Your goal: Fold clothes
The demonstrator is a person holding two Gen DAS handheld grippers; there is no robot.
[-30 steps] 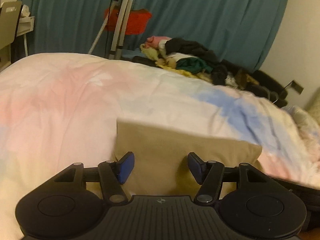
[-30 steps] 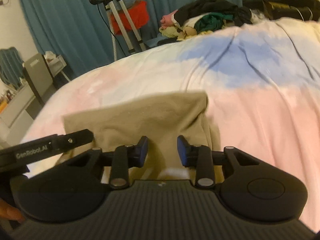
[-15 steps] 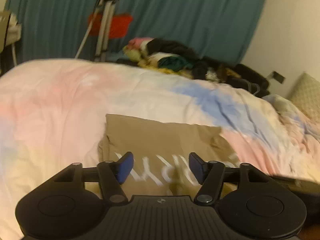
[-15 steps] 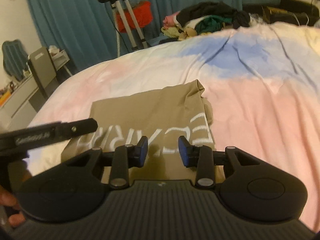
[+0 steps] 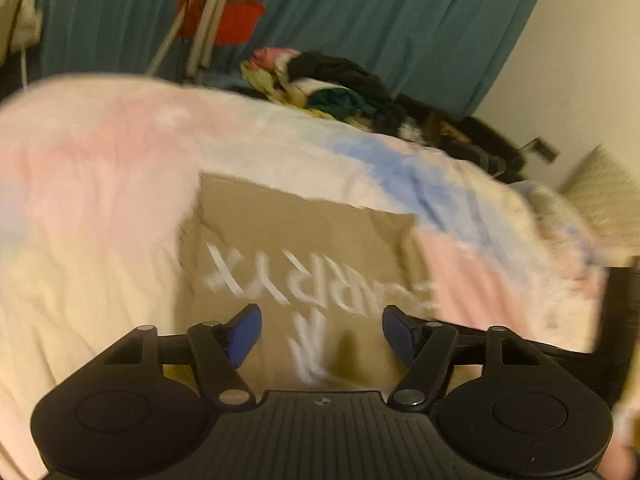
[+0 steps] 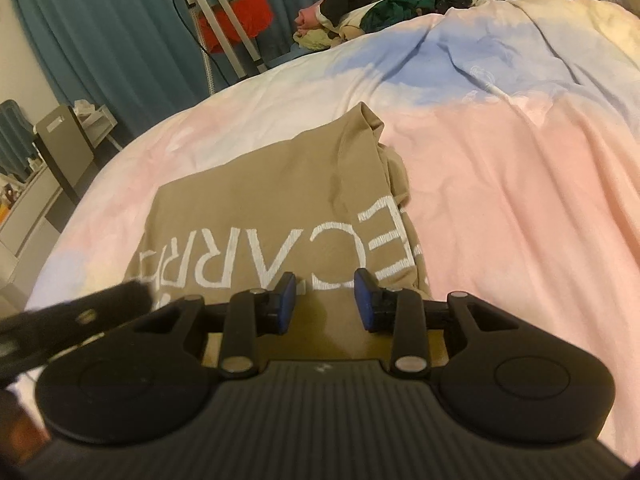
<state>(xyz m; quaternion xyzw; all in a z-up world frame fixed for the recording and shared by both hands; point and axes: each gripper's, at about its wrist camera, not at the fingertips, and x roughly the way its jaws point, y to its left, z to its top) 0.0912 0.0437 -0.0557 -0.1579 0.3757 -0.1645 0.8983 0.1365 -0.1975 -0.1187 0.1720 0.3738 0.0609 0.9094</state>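
A tan T-shirt (image 5: 304, 248) with white lettering lies folded on the bed, its printed side up; it also shows in the right wrist view (image 6: 280, 192). My left gripper (image 5: 320, 334) is open and empty, hovering over the shirt's near part. My right gripper (image 6: 325, 304) is open and empty above the shirt's near right edge, by the lettering. The left gripper's body (image 6: 72, 320) shows blurred at the lower left of the right wrist view.
The bed has a pink, blue and cream duvet (image 6: 500, 160). A pile of unfolded clothes (image 5: 320, 84) lies at the far edge, also in the right wrist view (image 6: 380, 8). A stand with a red basket (image 6: 236, 20) is in front of teal curtains. Furniture (image 6: 60, 148) stands at left.
Both grippers have pulled back and risen from the shirt. More of the shirt shows now, with its white lettering in view. The left wrist view is blurred by motion.
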